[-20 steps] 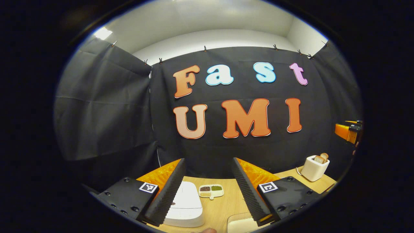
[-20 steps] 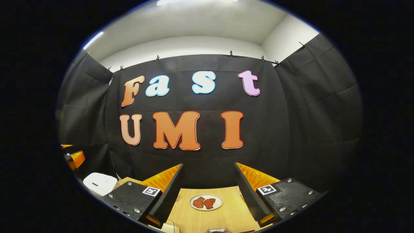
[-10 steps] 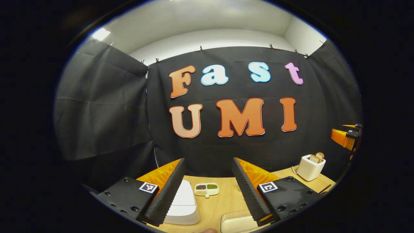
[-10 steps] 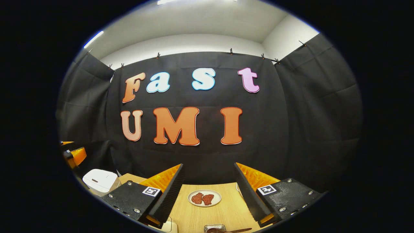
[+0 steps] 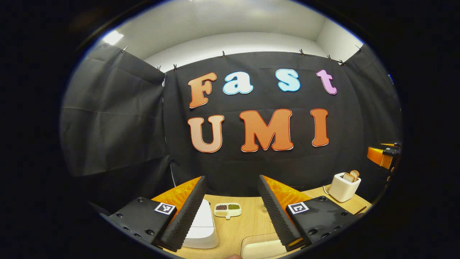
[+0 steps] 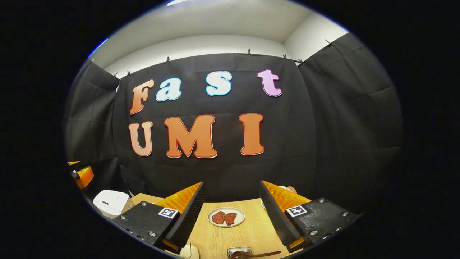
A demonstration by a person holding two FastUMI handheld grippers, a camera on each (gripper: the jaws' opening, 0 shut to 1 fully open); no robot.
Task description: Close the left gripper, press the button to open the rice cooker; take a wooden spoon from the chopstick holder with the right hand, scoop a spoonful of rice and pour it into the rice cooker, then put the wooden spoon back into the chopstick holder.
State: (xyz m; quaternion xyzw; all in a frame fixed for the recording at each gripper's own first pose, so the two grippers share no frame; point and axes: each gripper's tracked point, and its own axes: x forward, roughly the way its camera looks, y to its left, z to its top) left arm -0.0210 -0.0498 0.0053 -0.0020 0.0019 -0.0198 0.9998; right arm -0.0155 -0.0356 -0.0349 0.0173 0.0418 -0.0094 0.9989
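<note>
Shifted a little against the earlier frames: rice cooker (image 5: 201, 226) now lower and nearer under the left tool (image 5: 228, 208). Both tools wide open, holding nothing, raised above the worktop (image 5: 248, 223). First step not begun. Next: shut the left tool, then lower onto the cooker's button. Right tool (image 6: 231, 212) waiting; dark spoon (image 6: 251, 255) lying below it.
</note>
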